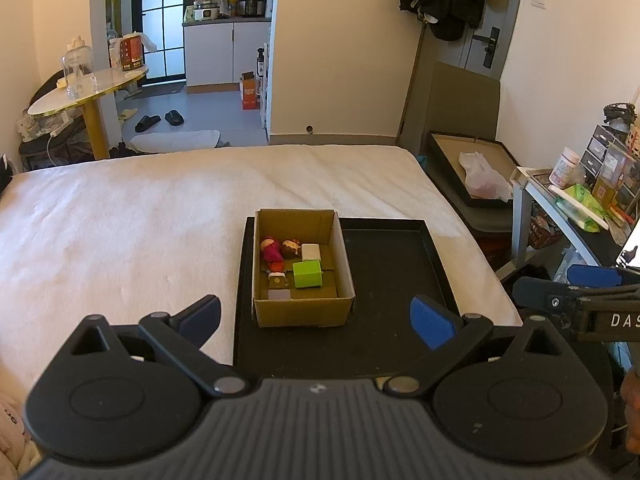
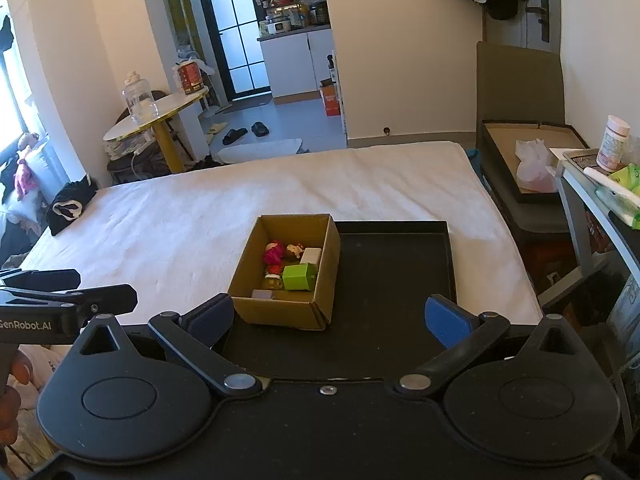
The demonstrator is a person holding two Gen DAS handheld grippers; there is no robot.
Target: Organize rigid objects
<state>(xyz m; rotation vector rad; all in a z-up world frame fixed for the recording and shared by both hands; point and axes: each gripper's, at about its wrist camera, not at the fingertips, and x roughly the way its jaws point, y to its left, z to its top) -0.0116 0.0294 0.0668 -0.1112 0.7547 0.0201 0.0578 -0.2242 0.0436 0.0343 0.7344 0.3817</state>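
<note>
Both claws hang spread and empty, left claw (image 1: 316, 316) and right claw (image 2: 330, 316), near the tray (image 1: 384, 264) on the bed (image 1: 140, 216). Toys (image 1: 307, 273) already lie gathered in the box (image 1: 304, 312) at the tray's left, so sorting looks finished.

Each black gripper, left gripper (image 1: 316, 316) and right gripper (image 2: 330, 316), is fitted with blue-padded fingers (image 1: 434, 322), silver pivot screws behind them, and white lettering along the side
</note>
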